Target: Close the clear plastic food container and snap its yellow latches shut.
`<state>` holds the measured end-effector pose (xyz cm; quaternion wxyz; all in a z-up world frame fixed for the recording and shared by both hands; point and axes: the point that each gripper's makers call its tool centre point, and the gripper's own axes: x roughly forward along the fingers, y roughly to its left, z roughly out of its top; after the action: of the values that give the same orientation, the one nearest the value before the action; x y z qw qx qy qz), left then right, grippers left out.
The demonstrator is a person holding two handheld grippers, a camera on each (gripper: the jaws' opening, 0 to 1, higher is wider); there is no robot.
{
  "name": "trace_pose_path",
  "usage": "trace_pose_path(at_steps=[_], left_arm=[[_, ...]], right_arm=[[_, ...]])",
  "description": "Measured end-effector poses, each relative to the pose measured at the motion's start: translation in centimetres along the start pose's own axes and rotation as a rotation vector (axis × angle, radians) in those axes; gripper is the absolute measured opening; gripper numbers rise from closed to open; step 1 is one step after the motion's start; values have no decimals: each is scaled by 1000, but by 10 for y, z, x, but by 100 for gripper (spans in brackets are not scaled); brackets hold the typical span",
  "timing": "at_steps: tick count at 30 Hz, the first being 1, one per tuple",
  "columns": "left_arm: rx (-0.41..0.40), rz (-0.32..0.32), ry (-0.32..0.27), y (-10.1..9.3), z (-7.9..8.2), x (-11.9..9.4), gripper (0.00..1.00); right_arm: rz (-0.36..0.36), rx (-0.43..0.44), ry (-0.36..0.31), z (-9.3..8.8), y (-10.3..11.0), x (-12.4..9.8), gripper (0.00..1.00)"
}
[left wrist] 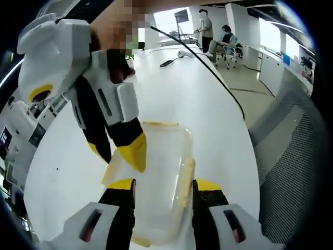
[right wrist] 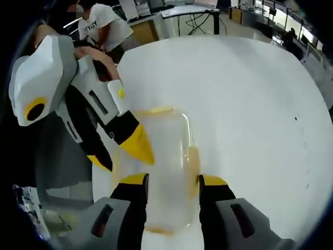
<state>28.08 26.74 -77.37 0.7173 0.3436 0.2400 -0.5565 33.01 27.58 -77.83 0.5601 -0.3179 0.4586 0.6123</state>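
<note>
The clear plastic container (left wrist: 158, 172) lies on the white table (left wrist: 208, 104), with a yellow latch (left wrist: 186, 179) along its right side and another at its far end. My left gripper (left wrist: 165, 185) is open, its yellow-tipped jaws held over the container's near end. The right gripper (left wrist: 118, 152) comes in from the upper left, open, with its tips at the container's left edge. In the right gripper view the container (right wrist: 164, 151) lies ahead of my right gripper (right wrist: 173, 180). The left gripper (right wrist: 119, 152) reaches it from the left. I cannot tell whether the lid is seated.
A black cable (left wrist: 218, 75) runs across the table toward the far end. A grey mesh chair (left wrist: 294, 156) stands at the table's right edge, and people (left wrist: 216, 34) are beyond the far end. A person in a white shirt (right wrist: 104, 26) is behind the left gripper.
</note>
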Motion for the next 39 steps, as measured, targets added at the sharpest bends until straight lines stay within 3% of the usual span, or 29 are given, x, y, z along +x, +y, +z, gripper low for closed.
trace_pose_path(at_steps=[6,14,15,16,17,21,31,39], left_arm=[[8,5,-2,1,-1,1,38],[42,5,-9,-3,0,2,33],[51,51,0,0,0,3,30],[114,25,-16,-7,8,8,30],[83,30,7,-7,4,6,30],[64,27,-8,-1,0,2,30],[52,36,-3,-4,0,3,31],[50,36,1,-4,0,3,31]], right_arm=[[8,-38,116,1,1,3,35],[46,-58,91,-2,-1,4,32],[47,-61,100,-2,0,5,32],[46,-78,118,-1,1,6,31],[48,-79,144,-1,2,7,30],[63,-76,197,3,1,10,31],[68,-53,137,-2,2,6,33],[50,-47,179,-2,2,6,34]])
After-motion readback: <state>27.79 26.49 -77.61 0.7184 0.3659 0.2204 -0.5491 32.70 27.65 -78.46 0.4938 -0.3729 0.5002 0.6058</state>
